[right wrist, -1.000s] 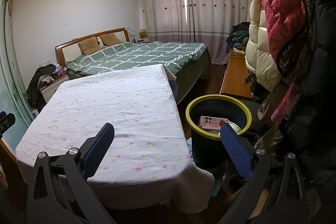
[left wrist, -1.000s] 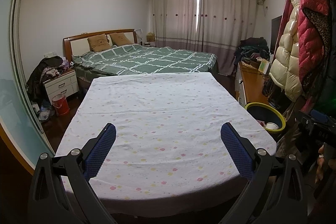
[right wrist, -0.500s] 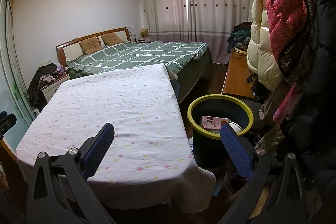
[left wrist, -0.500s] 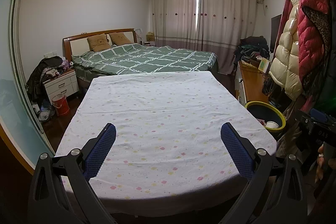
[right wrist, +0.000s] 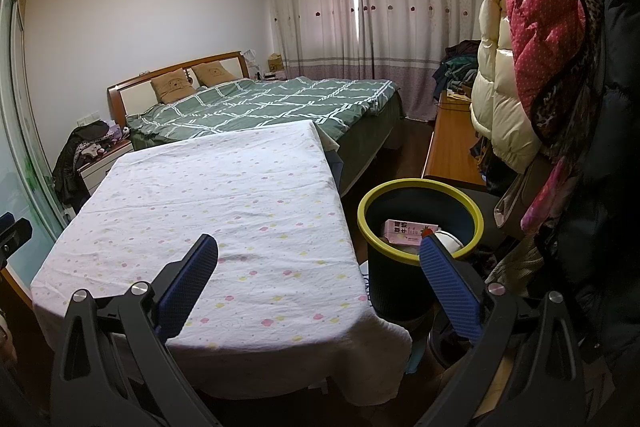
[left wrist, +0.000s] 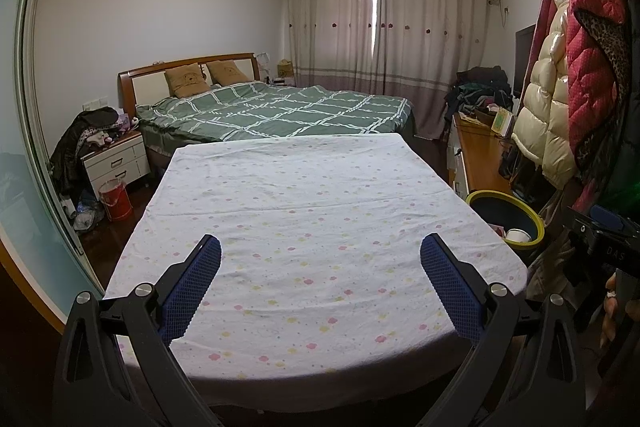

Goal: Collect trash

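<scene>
**Trash bin on floor right of table, both grippers empty**

Trash bin: dark body, yellow-green rim, standing on floor just beside right edge of cloth-covered table. Also in left wrist view at right, partly cut off by table edge. Inside: pink carton lying flat, white rounded item beside it, partly hidden behind right finger pad. Same white item in left view, looks like a cup, not certain.

Left gripper: jaws spread wide, nothing between blue pads, hovering over near end of table. Tablecloth white with small pink and yellow dots, surface bare.

Right gripper: jaws spread wide, nothing held. Left pad over table's near right corner, right pad overlapping bin rim in frame. Contact with bin: cannot tell.

Right gripper body also visible at right edge of left view, fingertips of a hand wrapped on it.

Background: bed with green checked cover beyond table, two tan pillows at headboard. White nightstand with clothes piled on top, red bucket on floor next to it. Curtains drawn. Padded jackets hanging at right, cream and red. Wooden desk behind bin.
</scene>
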`<state>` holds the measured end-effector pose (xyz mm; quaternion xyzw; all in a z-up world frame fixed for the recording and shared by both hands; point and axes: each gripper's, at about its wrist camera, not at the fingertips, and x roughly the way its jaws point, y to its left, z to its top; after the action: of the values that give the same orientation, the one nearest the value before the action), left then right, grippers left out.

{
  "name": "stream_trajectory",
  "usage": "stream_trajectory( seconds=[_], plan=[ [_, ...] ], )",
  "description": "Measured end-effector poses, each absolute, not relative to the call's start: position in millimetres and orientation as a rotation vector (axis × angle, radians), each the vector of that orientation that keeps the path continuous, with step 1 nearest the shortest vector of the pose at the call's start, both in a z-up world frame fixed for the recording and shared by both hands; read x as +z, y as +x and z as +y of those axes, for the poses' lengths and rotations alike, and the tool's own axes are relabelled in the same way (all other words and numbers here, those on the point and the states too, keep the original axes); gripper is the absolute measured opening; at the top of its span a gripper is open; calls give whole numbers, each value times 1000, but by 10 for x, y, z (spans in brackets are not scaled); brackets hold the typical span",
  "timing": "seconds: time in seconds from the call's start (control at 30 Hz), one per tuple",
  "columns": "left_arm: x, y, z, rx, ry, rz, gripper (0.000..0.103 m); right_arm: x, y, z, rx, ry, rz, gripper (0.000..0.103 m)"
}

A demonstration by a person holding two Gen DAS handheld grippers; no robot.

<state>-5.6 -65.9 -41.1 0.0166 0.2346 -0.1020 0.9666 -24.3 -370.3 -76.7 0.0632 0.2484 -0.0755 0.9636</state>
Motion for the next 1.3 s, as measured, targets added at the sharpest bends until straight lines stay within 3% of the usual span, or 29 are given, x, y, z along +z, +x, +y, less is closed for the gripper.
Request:
stream_trajectory(
  seconds=[1.3],
  plan=[
    [-537, -18, -691, -206, 36, 496, 98, -876, -155, -3700, -140, 131, 531, 96]
  ],
)
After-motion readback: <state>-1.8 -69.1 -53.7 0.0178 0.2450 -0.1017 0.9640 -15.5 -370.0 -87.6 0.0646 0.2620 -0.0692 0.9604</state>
